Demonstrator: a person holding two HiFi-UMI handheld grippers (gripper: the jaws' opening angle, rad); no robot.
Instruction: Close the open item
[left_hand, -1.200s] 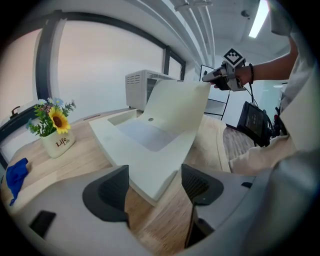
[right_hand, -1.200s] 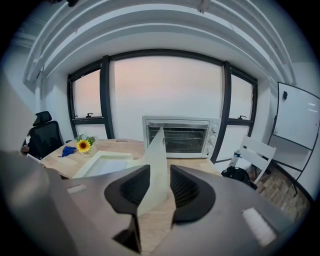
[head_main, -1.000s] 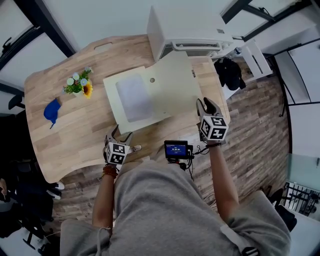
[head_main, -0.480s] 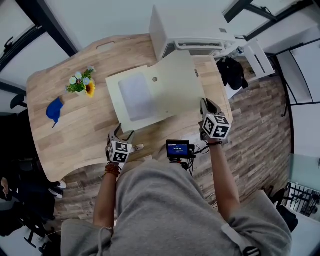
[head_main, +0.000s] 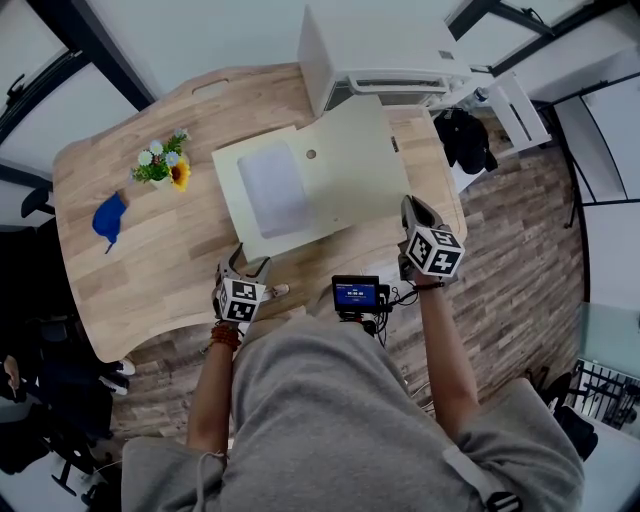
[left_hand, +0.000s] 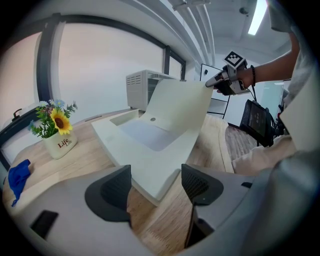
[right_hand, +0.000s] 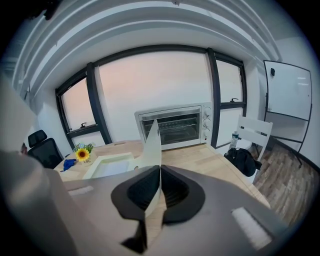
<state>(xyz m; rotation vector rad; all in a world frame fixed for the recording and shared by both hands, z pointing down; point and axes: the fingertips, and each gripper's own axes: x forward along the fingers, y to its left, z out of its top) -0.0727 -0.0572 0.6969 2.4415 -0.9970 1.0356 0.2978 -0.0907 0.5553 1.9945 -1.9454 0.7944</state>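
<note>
Grey sweatshirt fabric fills the nearest part of the head view, with a small dark screen (head_main: 355, 294) hanging at the person's chest, its display lit blue. Just past it, at the near edge of the wooden tabletop (head_main: 150, 270), both hands are out.

The left tool (left_hand: 155, 186) hangs over the tabletop edge with its jaws spread wide. The near corner of the cream box (left_hand: 131, 150) shows in the gap between them, and neither pad touches it.

The right tool (right_hand: 159, 189) is further out and higher. Its jaws have just been closing and now sit pressed together on the thin edge of the box lid (left_hand: 181, 110), which runs between the two pads.

That box, the open item, lies in the middle of the tabletop. Its shallow base is flat on the wood, with a pale grey recessed panel inside. The lid stands raised at a slant from the base's far-right side, and its free corner is the part the right tool pinches.

To the left of the box, apart from it, is a white pot of flowers (head_main: 160, 170) with one sunflower. A crumpled blue cloth (head_main: 105, 220) lies beyond that, near the tabletop's left edge.

At the far end, just behind the box, stands a white toaster oven (right_hand: 175, 126) with its glass door facing the person. Off the tabletop to the right, a black bag (right_hand: 242, 160) rests on a white chair (right_hand: 255, 132) over the wood-plank floor.
</note>
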